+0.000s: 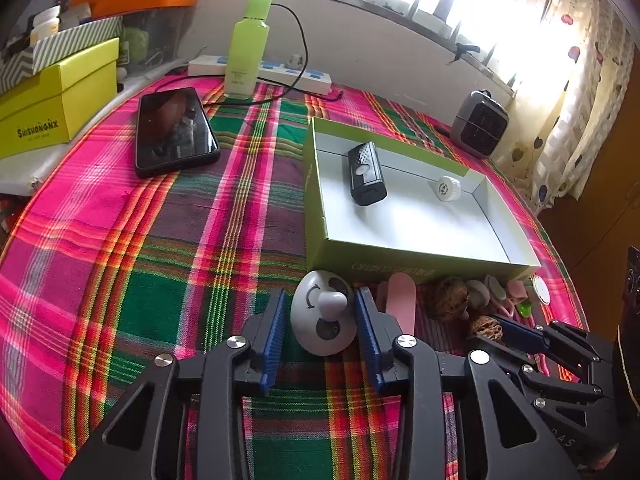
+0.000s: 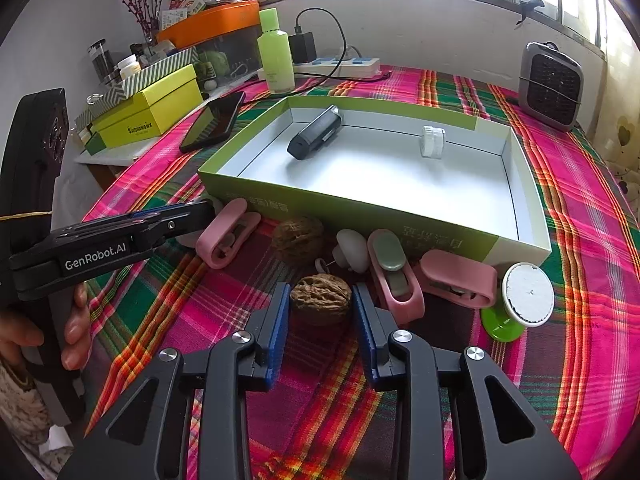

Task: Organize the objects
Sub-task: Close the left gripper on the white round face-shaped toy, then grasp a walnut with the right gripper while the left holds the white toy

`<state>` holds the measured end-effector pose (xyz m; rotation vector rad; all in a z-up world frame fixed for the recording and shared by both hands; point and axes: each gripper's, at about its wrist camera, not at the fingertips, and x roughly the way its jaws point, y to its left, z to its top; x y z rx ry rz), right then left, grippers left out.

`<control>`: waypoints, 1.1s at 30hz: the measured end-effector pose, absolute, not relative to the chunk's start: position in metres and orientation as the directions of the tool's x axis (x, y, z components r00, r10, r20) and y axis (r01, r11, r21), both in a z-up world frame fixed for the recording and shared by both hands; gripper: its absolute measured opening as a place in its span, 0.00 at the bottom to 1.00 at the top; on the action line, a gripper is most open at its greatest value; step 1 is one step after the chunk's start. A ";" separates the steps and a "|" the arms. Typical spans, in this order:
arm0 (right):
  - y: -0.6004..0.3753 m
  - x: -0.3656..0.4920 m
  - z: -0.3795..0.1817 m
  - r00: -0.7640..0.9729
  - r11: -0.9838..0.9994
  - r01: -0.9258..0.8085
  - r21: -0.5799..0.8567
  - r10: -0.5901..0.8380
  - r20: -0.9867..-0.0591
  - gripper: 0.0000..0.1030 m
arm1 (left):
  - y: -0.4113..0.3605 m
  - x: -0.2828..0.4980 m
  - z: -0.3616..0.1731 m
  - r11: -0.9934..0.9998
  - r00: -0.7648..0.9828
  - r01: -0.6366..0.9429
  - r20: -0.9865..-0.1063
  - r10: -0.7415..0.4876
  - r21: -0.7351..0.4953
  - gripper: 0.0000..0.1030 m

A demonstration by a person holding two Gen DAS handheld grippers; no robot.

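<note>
A shallow green box (image 1: 320,184) (image 2: 360,208) with a white inside lies on the plaid cloth. It holds a black device (image 1: 366,174) (image 2: 316,132) and a small white cap (image 1: 448,188) (image 2: 433,142). My left gripper (image 1: 320,312) has its jaws around a white oval panda-face hook (image 1: 324,316) in front of the box; a small gap shows on the left side. My right gripper (image 2: 321,300) has its jaws around a walnut (image 2: 320,298), both pads very near it. A second walnut (image 2: 298,240), pink clips (image 2: 226,232), a white hook (image 2: 352,250) and a green-based disc (image 2: 524,296) lie along the box front.
A black phone (image 1: 174,132), a green bottle (image 1: 246,46) and a power strip (image 1: 280,72) lie behind the box. A yellow-green box (image 1: 52,100) stands at far left, a small grey heater (image 2: 552,84) at far right. The table edge falls off on the left.
</note>
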<state>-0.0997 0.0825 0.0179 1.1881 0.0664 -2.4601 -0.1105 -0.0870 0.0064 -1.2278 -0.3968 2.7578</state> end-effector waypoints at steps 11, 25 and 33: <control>0.083 -0.099 0.019 -0.559 -0.917 0.378 0.131 -0.339 -0.757 0.31 | -0.085 -0.108 0.010 -0.962 -0.680 0.011 -0.708 0.193 -0.272 0.24; 0.082 -0.094 0.022 -0.568 -0.911 0.388 0.137 -0.354 -0.743 0.31 | -0.085 -0.103 0.016 -0.961 -0.693 0.012 -0.695 0.193 -0.278 0.24; 0.082 -0.092 0.025 -0.574 -0.910 0.389 0.142 -0.361 -0.735 0.31 | -0.085 -0.095 0.021 -0.965 -0.700 0.012 -0.692 0.178 -0.261 0.24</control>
